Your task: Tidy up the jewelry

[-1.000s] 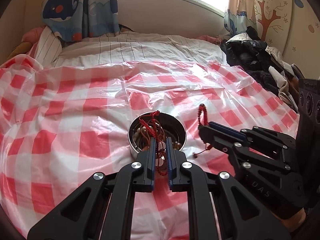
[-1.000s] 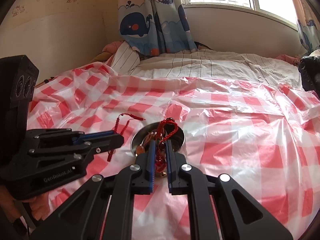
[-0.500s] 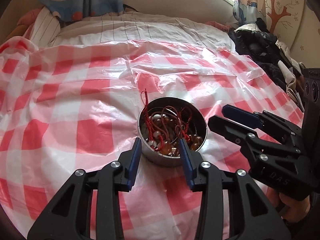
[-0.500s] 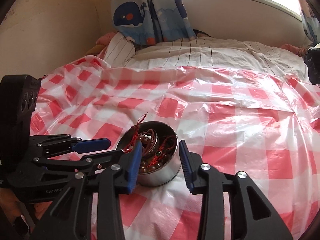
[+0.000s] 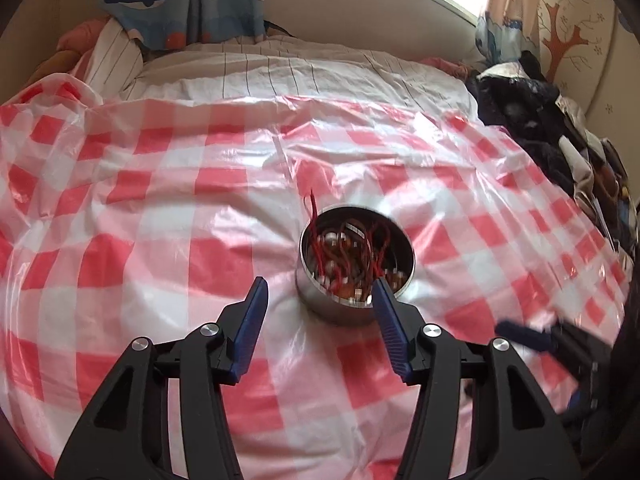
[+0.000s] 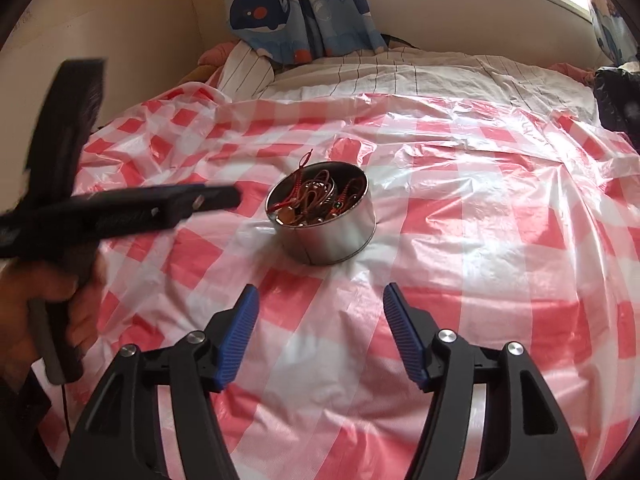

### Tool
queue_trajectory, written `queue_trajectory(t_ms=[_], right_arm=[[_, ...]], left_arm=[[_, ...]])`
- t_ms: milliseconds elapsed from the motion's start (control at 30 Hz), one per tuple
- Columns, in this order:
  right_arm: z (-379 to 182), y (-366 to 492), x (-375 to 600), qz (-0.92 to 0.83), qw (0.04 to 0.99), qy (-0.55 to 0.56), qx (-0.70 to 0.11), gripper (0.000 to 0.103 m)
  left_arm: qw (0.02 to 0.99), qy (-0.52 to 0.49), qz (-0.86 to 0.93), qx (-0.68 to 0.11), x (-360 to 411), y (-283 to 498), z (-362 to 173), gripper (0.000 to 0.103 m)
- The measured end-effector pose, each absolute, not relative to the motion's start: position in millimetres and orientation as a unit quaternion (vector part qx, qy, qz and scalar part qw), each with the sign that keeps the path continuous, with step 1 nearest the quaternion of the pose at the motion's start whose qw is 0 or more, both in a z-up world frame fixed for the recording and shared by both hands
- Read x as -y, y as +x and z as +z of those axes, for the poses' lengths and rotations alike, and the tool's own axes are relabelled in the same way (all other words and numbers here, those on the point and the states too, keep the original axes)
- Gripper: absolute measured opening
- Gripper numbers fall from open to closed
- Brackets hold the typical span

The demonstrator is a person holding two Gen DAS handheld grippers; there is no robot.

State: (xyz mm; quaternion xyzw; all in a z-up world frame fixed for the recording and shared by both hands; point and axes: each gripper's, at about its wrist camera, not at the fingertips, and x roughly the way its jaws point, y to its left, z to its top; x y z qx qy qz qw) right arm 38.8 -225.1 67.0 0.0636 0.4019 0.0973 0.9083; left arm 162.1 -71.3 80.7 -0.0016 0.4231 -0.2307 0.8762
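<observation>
Tin point(image 6: 322, 220) w/ tangled cords point(image 5: 352, 254), 12 o'clock. Left gripper point(image 5: 318, 312), right gripper point(image 6: 320, 320): jaws opening, empty. Cords likely light, limp; hook a loop.

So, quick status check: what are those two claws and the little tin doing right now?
Left gripper, right gripper: jaws opening, nothing between them. Red cord bracelets piled inside round metal tin on checkered plastic sheet. Nothing in the way.

A child's bedroom at home: a bed point(image 6: 440, 76), whale-print curtains point(image 6: 296, 8), cartoon wall stickers point(image 5: 560, 36).
</observation>
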Motion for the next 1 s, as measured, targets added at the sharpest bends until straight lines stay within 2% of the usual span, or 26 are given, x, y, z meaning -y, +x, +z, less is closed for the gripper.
queue_trajectory(t_ms=[200,233,367,533,700,1000], right_arm=[[63.8,28.6,221.8,0.091,0.908,0.064,-0.405,0.063],[64.9,25.4,219.7,0.086,0.909,0.059,-0.404,0.063],[56.9,8.2,217.0,0.047,0.907,0.054,-0.415,0.077],[33.4,-19.9,214.4,0.021,0.896,0.073,-0.437,0.078],[33.0,-42.1,205.8,-0.002,0.909,0.063,-0.412,0.079],[24.5,-52.9,206.0,-0.040,0.910,0.057,-0.410,0.084]], left_arm=[[0.882,0.030,-0.222,-0.414,77.2,136.9,77.3,0.052],[0.884,0.034,-0.211,-0.417,73.6,127.2,72.8,0.054],[0.887,0.049,-0.167,-0.428,58.5,89.7,58.5,0.067],[0.895,0.047,-0.134,-0.424,41.7,43.6,48.3,0.084],[0.893,0.032,-0.120,-0.432,35.7,15.9,32.0,0.087],[0.894,0.064,-0.103,-0.430,43.6,-3.9,8.6,0.092]])
